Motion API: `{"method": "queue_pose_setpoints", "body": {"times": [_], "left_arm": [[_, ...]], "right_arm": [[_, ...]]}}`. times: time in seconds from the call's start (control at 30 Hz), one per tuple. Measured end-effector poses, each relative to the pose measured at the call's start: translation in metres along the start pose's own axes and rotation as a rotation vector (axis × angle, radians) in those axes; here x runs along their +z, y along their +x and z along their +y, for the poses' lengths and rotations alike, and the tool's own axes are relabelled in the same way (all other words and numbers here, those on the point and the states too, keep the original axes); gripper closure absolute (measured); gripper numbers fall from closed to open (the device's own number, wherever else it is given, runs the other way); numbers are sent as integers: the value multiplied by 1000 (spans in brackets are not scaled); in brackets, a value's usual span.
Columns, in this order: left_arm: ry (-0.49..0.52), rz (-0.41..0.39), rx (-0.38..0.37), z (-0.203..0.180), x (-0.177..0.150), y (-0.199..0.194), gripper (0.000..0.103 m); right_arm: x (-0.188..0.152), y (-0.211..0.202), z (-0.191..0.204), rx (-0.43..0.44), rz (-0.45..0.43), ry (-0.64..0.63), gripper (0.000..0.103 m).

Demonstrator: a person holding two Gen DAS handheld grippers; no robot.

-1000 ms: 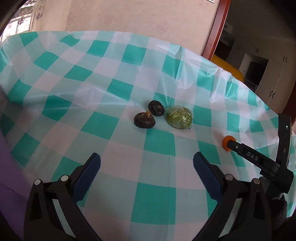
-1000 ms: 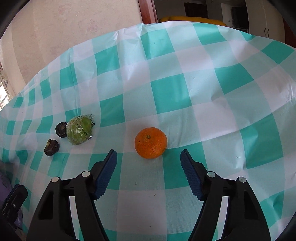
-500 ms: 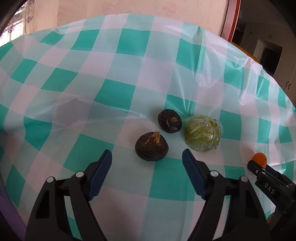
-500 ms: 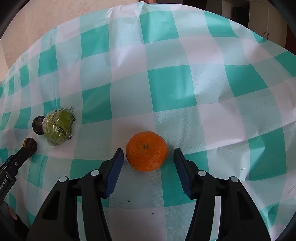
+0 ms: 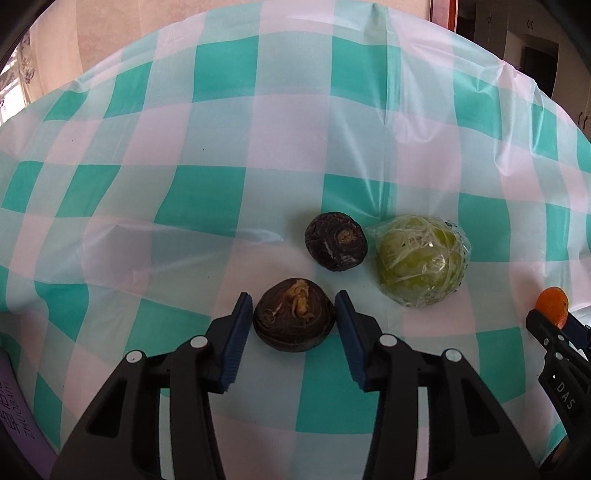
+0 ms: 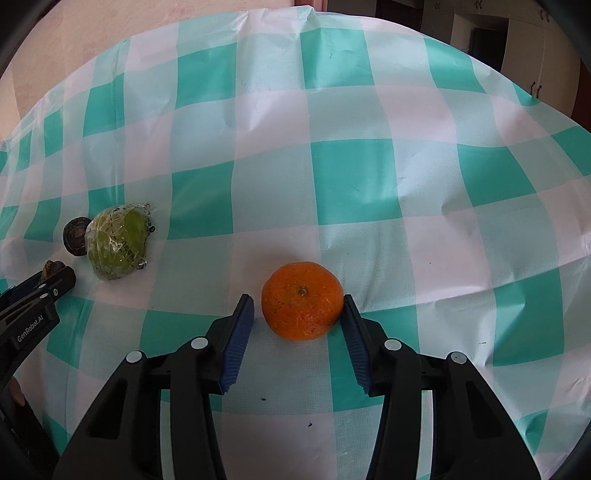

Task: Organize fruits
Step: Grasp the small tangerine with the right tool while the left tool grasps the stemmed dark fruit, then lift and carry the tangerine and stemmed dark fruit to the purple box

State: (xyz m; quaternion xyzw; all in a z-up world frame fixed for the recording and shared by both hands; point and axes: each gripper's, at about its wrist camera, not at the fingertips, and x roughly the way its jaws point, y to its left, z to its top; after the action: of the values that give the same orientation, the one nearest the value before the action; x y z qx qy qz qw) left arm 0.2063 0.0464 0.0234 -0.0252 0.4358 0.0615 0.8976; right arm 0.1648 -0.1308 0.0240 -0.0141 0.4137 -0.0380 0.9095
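A teal-checked tablecloth meets a beige wall, with pale cabinets far right.

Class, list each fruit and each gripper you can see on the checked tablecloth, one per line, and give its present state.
near dark fruit: on the cloth, between the left gripper's fingers
far dark fruit: on the cloth, free
wrapped green fruit: on the cloth, in clear wrap, free
orange: on the cloth, stem up, between the right gripper's fingers
left gripper: open, straddling the near dark fruit
right gripper: open; right pad at the peel, left pad apart

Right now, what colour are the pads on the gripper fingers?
Blue, ribbed pads on black fingers; clearest in the right wrist view, beside the orange.
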Motion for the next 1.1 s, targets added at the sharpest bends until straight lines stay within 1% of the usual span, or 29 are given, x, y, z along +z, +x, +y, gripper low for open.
{"method": "queue_pose_setpoints", "body": {"times": [0.03,0.1,0.13,0.27,0.3,0.4,0.47,0.57,0.67,0.8,0.87,0.9,0.93,0.97,1.0,1.03,1.07,1.1], "left_arm": [[-4,-1,-4,0,0,0,60],[-28,-6,-29,4,0,-2,61],[-53,-10,-42,9,0,-4,61],[-184,-42,-142,36,-3,-8,61],[-197,-52,-151,38,-3,-10,61],[-185,-77,-183,35,-3,-16,61],[-193,-82,-199,36,-4,-18,61],[-201,-89,-216,43,-7,-23,61],[-215,-76,-246,49,-13,-22,61],[-323,-32,-297,71,-19,-14,61],[-357,-29,-310,77,-23,-15,61],[-360,-30,-309,78,-28,-14,61],[-355,-30,-306,77,-37,-16,61],[-343,-30,-304,74,-40,-19,61],[-326,-31,-302,67,-45,-14,61],[-312,-36,-303,66,-47,-19,61],[-297,-44,-302,46,-50,-17,61],[-286,-54,-304,43,-54,-20,61]], "right_arm": [[0,0,2,5,-1,-4,62],[0,-1,5,12,-2,-5,62],[0,-2,5,17,-2,-1,62],[-1,-4,0,47,-5,46,63],[-1,-4,-1,58,-6,60,63],[-1,-5,-8,85,-10,91,63],[-2,-6,-13,126,-16,114,63],[-4,-6,-28,202,-27,186,63],[-7,-7,-36,265,-40,236,63],[-10,-12,-36,330,-68,238,63],[-10,-7,-41,354,-59,237,63],[-11,-6,-42,364,-57,236,63],[-12,-4,-48,376,-52,233,63],[-14,-5,-54,382,-48,229,63],[-17,-11,-57,386,-48,224,63],[-20,-15,-54,392,-52,221,63],[-23,-18,-51,399,-57,217,63],[-27,-21,-49,405,-60,212,63]]}}
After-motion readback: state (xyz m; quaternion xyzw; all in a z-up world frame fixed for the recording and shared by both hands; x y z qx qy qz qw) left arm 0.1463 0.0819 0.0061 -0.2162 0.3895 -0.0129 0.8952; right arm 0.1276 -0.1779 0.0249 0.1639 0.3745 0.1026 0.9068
